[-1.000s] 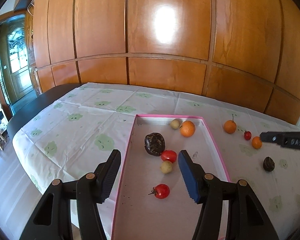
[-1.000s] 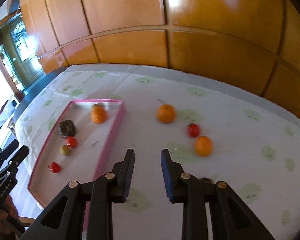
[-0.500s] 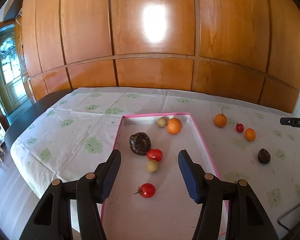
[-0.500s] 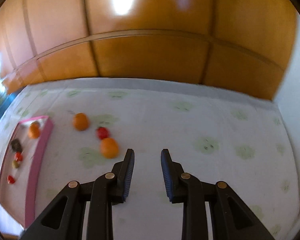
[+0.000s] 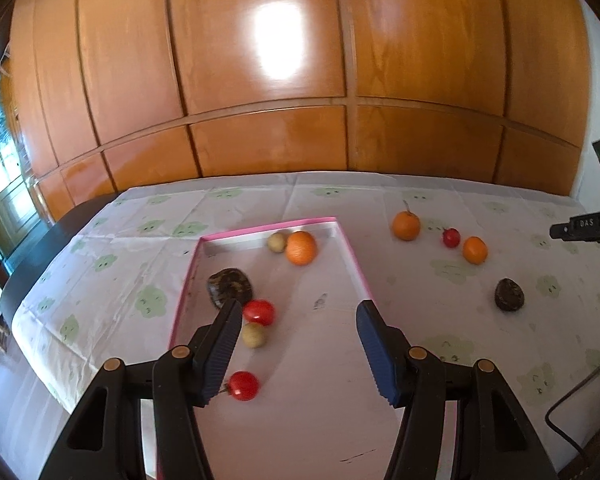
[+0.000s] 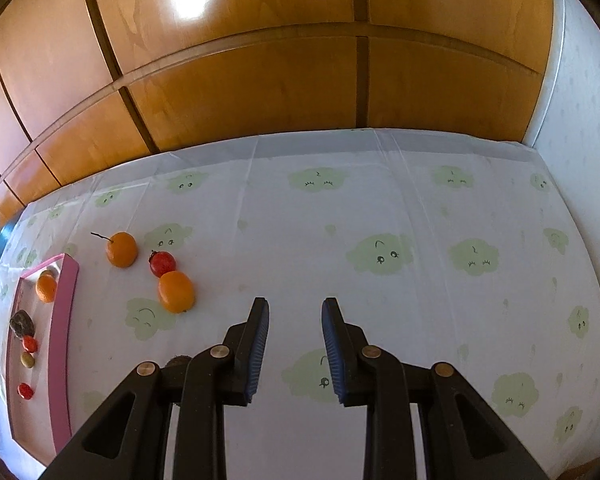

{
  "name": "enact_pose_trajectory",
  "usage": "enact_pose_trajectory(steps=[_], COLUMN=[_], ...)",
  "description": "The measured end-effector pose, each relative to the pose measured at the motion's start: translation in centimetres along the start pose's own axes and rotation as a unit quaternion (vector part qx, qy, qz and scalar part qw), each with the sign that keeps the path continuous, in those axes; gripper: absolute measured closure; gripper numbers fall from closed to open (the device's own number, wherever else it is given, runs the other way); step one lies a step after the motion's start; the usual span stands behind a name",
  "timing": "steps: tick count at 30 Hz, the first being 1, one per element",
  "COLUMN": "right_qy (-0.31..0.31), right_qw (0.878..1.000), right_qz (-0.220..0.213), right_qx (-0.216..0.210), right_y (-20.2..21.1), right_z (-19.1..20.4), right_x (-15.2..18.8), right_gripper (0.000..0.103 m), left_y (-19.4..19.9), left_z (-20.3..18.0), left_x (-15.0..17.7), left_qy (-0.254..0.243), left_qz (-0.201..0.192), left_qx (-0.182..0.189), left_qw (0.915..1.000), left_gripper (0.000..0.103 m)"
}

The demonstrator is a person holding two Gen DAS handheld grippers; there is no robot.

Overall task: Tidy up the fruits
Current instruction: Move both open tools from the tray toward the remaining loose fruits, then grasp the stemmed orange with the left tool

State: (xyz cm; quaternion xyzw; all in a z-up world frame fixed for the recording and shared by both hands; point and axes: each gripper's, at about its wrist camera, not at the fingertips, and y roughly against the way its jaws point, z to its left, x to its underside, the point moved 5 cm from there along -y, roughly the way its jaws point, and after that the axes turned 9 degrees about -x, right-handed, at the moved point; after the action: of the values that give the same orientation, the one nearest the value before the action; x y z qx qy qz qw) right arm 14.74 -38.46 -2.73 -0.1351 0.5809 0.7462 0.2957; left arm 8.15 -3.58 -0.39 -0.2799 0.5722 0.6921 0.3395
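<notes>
Two wrist views over a surface (image 6: 380, 208) covered by a white cloth printed with green clouds. The left gripper (image 5: 298, 308) hovers above a shallow pink-rimmed tray (image 5: 268, 229), its jaws well apart and empty. Sorted fruit already lies in the tray, including an orange (image 5: 301, 247), a dark wrinkled fruit (image 5: 230, 285) and small tomatoes. The right gripper (image 6: 296, 304) points down at bare cloth, its jaws a narrow gap apart with nothing between them. Four fruits are still loose to its left, outside the tray: a stemmed orange (image 6: 121, 249), a red tomato (image 6: 163, 263) touching or just beside a second orange (image 6: 176, 291), and a dark fruit (image 5: 509, 295) lying apart from them. The step in hand looks like the right gripper reaching for one of these. To do it well, the jaws likely need to widen first, then come down astride a single fruit at its broadest part. The lone dark fruit or the stemmed orange seems the easier pick. Round fruit rolls when nudged, and the tomato would bruise, so a slow, centred, gentle squeeze is wise.
</notes>
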Motion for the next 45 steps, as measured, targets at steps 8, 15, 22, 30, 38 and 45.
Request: enact_pose_trajectory(steps=[8,15,22,30,38,45], right_qy=[-0.015,-0.011,-0.019,-0.022,-0.027,-0.02], right_qw=[1.0,1.0,1.0,0.999,0.999,0.998], right_qz=[0.004,0.001,-0.005,-0.007,-0.011,-0.005], right_qx=[-0.004,-0.011,-0.019,-0.027,-0.042,-0.056], right_y=[0.1,0.4,0.8,1.0,1.3,1.2], right_z=[-0.5,-0.3,-0.4,-0.4,-0.2,0.3], right_x=[-0.1,-0.2,-0.4,-0.5,-0.8,-0.8], right_gripper=[0.076,0.075,0.075,0.075,0.075,0.075], left_y=[-0.5,-1.1,-1.8,-3.1,-6.2,-9.4], left_z=[-2.7,-4.6,-6.4,-7.8,-8.8,-10.8], left_x=[-0.4,-0.6,-0.9,-1.7,-3.2,-4.7], left_qy=[-0.028,-0.043,-0.053,-0.051,-0.038,-0.028], left_qz=[0.006,0.013,0.024,0.043,0.079,0.106], left_qx=[0.017,0.029,0.041,0.062,0.083,0.104], left_qw=[0.9994,0.9985,0.9975,0.9958,0.9927,0.9885], left_gripper=[0.043,0.043,0.043,0.043,0.043,0.043])
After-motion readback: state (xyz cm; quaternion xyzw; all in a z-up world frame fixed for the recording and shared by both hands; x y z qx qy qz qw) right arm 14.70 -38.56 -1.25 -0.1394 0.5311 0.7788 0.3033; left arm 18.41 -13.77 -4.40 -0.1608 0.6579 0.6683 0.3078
